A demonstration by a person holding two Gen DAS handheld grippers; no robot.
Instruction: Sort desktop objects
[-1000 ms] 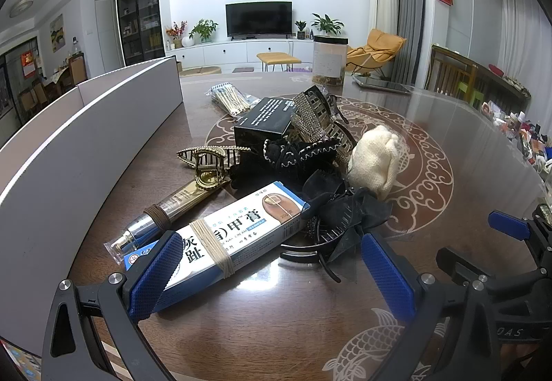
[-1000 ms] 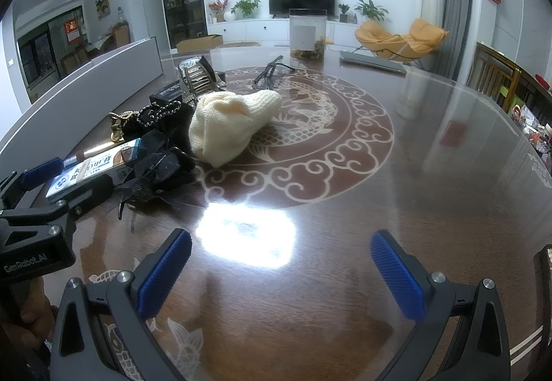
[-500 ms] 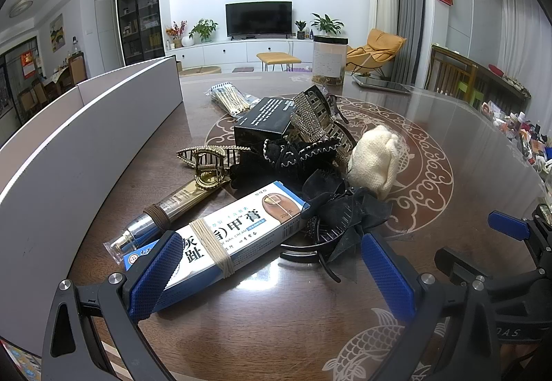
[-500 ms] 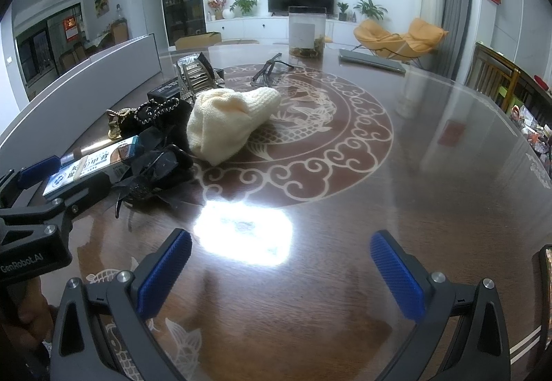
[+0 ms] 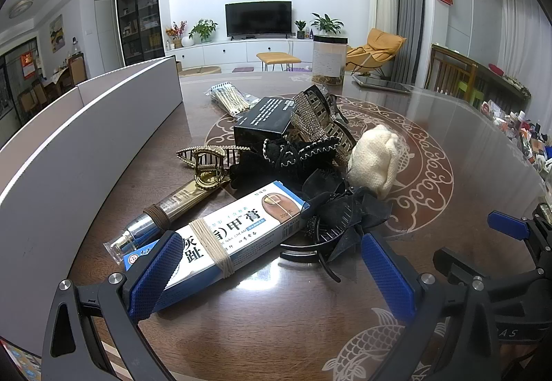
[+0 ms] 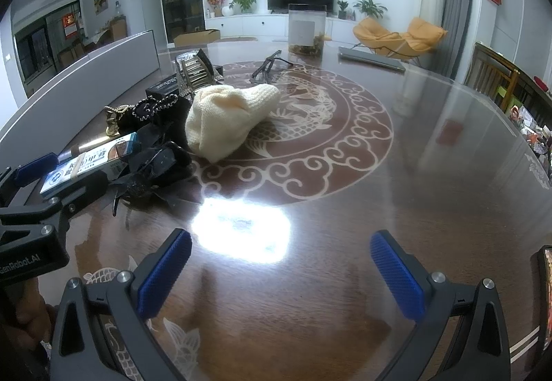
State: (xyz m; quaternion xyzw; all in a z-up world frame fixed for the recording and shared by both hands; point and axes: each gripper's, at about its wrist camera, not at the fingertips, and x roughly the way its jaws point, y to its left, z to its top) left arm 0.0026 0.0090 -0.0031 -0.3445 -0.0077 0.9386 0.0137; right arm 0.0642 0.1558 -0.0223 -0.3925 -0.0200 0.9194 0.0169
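The left hand-held gripper is released, fingers wide apart, low over the bench. Its left pad is in front of the white-blue cream box, which has string tied around it. Beside the box lies a gold tube w/ a gold hair clip on its far end. A black bow headband lies at the box's right end, a cream knit cloth just behind it. Farther back are a black box and a rhinestone claw clip. The right hand-held gripper is also released, nothing between the fingers, over bare bench to the right of the pile. A long grey box stands along the left.
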